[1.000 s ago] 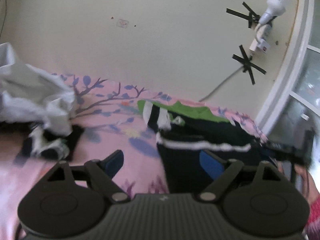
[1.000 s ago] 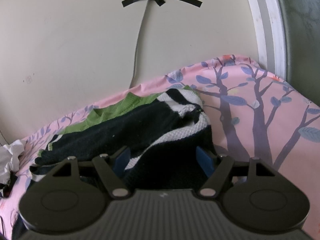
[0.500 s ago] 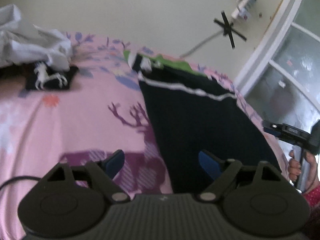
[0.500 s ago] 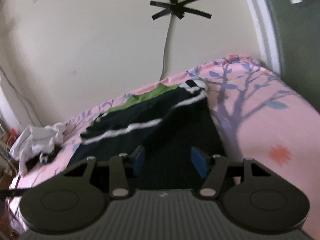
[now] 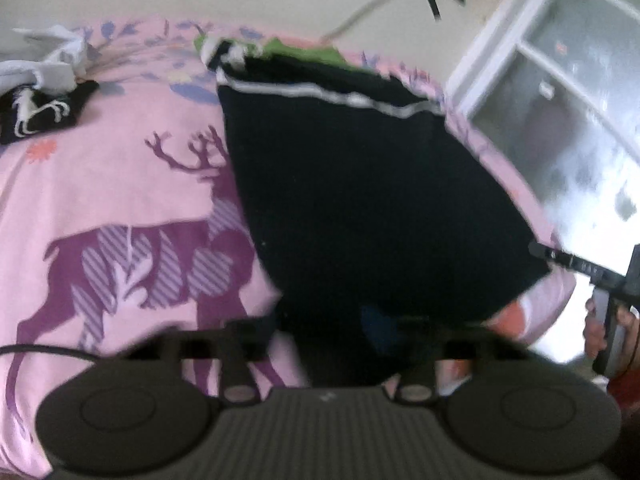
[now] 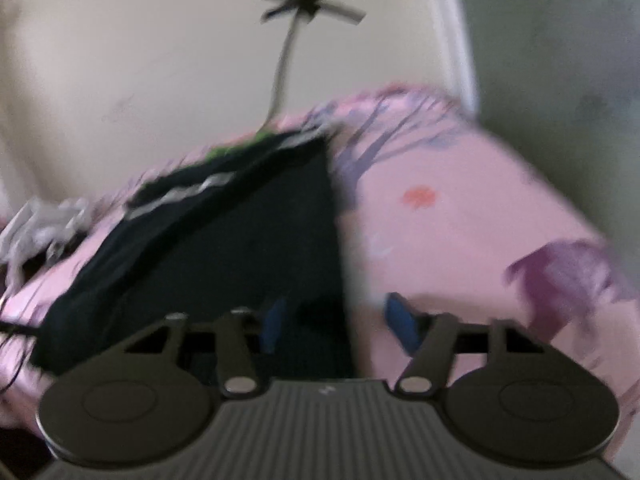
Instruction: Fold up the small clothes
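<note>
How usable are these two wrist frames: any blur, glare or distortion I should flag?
Left wrist view: fingertips smeared by motion blur, window blown out by daylight glare, black garment fairly readable. Right wrist view: blurred throughout, the garment's stripe and the bedsheet print streaked. Both: fisheye bending at the edges.

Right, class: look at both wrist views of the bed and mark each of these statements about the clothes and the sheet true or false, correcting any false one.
1. The dark sweater lies spread on a pink sheet. True.
2. The sheet is plain, with no print. False: it shows a purple deer and trees.
3. A crumpled white garment lies apart from the sweater. True.
4. The sweater is all one colour. False: it has a white stripe and green at its far end.
5. The right gripper straddles the sweater's edge. True.
</note>
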### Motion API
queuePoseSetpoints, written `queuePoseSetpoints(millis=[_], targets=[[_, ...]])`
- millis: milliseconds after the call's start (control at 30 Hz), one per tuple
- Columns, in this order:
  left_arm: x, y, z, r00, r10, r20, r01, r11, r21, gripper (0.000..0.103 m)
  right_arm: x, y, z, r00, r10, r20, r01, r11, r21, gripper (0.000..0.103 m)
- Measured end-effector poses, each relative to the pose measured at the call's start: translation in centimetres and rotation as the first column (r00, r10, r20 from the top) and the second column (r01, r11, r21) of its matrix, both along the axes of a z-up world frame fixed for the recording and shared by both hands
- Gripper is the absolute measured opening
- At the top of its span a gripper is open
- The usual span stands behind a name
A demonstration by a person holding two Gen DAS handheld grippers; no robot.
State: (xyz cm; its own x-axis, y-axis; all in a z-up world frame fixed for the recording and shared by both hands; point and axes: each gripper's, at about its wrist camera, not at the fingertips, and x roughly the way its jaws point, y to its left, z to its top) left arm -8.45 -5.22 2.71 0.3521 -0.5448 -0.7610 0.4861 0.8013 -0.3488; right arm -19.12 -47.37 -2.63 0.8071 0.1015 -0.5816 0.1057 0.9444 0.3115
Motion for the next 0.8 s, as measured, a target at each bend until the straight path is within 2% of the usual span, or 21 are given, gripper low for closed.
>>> queuePoseSetpoints(millis=[33,100,200,367,500,600,633,667,700,733,767,800], targets=[[-0.1,0.1,0.0,1.000,-0.001,-0.019,0.000,1.000,-0.014,0.013,-0.1,0.6,0.2,0.999,0.034,-0.003,-0.034,0.999,-0.003,0.014],[-0.7,0.5,0.8,1.000,0.006,0.003,-0.005,0.999,-0.037,0.013,-0.7,0.6,1.0,0.998,0.066,0.022,-0.067,0.997,0.050,0.010],[-1.5,1.5,3.1,0.998,0.004,0.059,0.002,0.995,-0.104,0.013,-2.0,-0.8,3.4,0.990,0.060,0.124,-0.075,0.989,0.125,0.008],[0.1,2.3,5.2,0.999,0.019,0.044,-0.010,0.979,-0.204,0.013,-1.5,-3.3,6.7,0.969,0.015,0.247,-0.070,0.973,0.219,0.008],[3.7,3.0,6.5,0.996,0.079,-0.030,-0.085,0.943,-0.323,0.013,3.0,-4.1,8.7,0.958,-0.004,0.285,-0.063,0.973,0.224,0.008],[7.6,2.9,7.8,0.987,0.145,-0.066,-0.159,0.915,-0.370,0.014,8.9,-4.6,9.9,0.959,-0.013,0.282,-0.050,0.975,0.215,0.008],[9.6,2.5,8.1,0.978,0.189,-0.087,-0.208,0.907,-0.366,0.017,11.5,-4.6,10.1,0.963,-0.030,0.267,-0.031,0.974,0.223,0.008],[11.4,2.0,8.2,0.967,0.235,-0.101,-0.256,0.899,-0.356,0.027,14.2,-4.6,10.2,0.967,-0.070,0.247,0.013,0.974,0.226,0.008],[13.4,1.3,8.2,0.952,0.292,-0.089,-0.304,0.896,-0.323,0.036,16.8,-4.4,9.9,0.968,-0.115,0.224,0.069,0.976,0.205,0.016],[14.9,0.7,8.1,0.941,0.332,-0.059,-0.335,0.898,-0.285,0.052,19.2,-4.3,9.3,0.967,-0.159,0.197,0.130,0.979,0.154,0.041],[16.3,0.1,7.7,0.923,0.383,-0.033,-0.380,0.897,-0.228,0.054,21.0,-4.1,8.7,0.968,-0.192,0.161,0.179,0.980,0.089,0.053],[17.0,0.2,7.1,0.903,0.426,-0.053,-0.428,0.884,-0.186,0.054,22.0,-4.0,8.0,0.969,-0.210,0.133,0.205,0.978,0.049,0.051]])
